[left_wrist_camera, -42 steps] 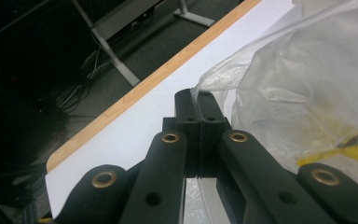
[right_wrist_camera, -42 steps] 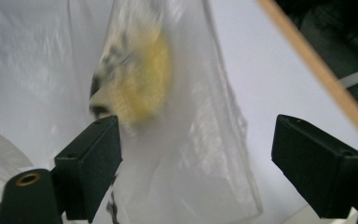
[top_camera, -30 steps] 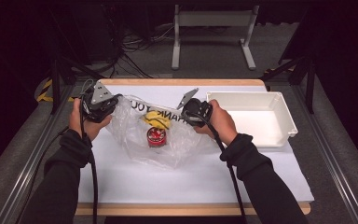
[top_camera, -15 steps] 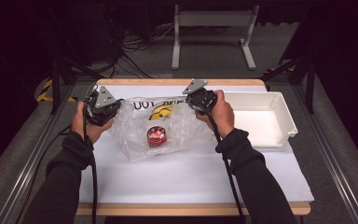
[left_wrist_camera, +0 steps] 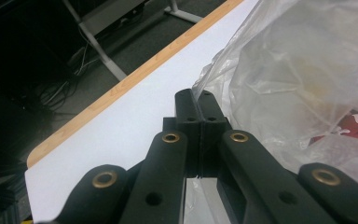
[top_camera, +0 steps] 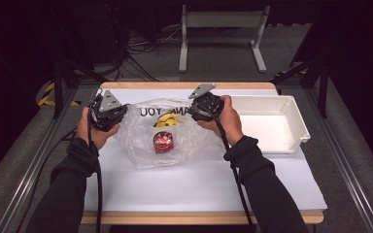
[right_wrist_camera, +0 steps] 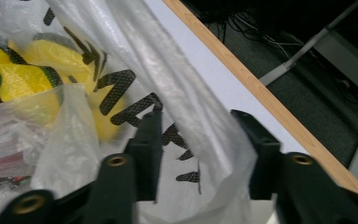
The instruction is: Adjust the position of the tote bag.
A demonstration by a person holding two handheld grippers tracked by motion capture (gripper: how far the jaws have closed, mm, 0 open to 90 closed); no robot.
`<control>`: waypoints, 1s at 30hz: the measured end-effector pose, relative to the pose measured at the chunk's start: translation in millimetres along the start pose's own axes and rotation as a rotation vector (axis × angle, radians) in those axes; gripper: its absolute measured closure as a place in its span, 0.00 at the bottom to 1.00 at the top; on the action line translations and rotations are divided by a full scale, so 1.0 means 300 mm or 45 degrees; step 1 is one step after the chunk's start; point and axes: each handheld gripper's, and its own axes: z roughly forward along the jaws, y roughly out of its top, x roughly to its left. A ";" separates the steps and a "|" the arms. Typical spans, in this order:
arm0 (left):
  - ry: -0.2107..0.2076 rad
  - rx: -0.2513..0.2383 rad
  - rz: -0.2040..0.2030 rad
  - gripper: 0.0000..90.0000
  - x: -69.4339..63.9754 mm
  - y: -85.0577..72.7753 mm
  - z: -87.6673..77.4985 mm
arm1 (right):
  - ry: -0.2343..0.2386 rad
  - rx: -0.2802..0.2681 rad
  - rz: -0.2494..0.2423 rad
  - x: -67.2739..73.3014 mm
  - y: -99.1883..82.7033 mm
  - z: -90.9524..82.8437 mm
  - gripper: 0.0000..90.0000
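Observation:
A clear plastic bag [top_camera: 141, 141] with black lettering lies spread on the white table top. Inside it are a red round tin [top_camera: 163, 141] and a yellow item [top_camera: 167, 120]. My left gripper [top_camera: 120, 111] is shut on the bag's left edge; in the left gripper view the jaws [left_wrist_camera: 195, 95] pinch the film of the bag [left_wrist_camera: 298, 79]. My right gripper [top_camera: 194, 113] is at the bag's right rim. Its jaws have just been opening, and in the right gripper view the right gripper [right_wrist_camera: 200, 123] stands apart with the loose film of the bag [right_wrist_camera: 135, 51] between them, unpressed. The yellow item [right_wrist_camera: 32, 70] lies beyond.
A white empty tray [top_camera: 291, 127] stands at the right, close to my right hand. The table's wooden far edge [top_camera: 175, 85] runs just behind the bag. A metal stand's legs [top_camera: 221, 29] and cables lie on the floor beyond.
My right hand has moved toward the far edge with the bag's rim, spreading the bag wider. The yellow item shifted back with it. The left hand has stayed put.

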 end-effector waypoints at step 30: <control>0.023 -0.021 -0.012 1.00 -0.002 0.013 -0.002 | 0.371 0.160 -0.215 0.175 0.051 -0.037 0.71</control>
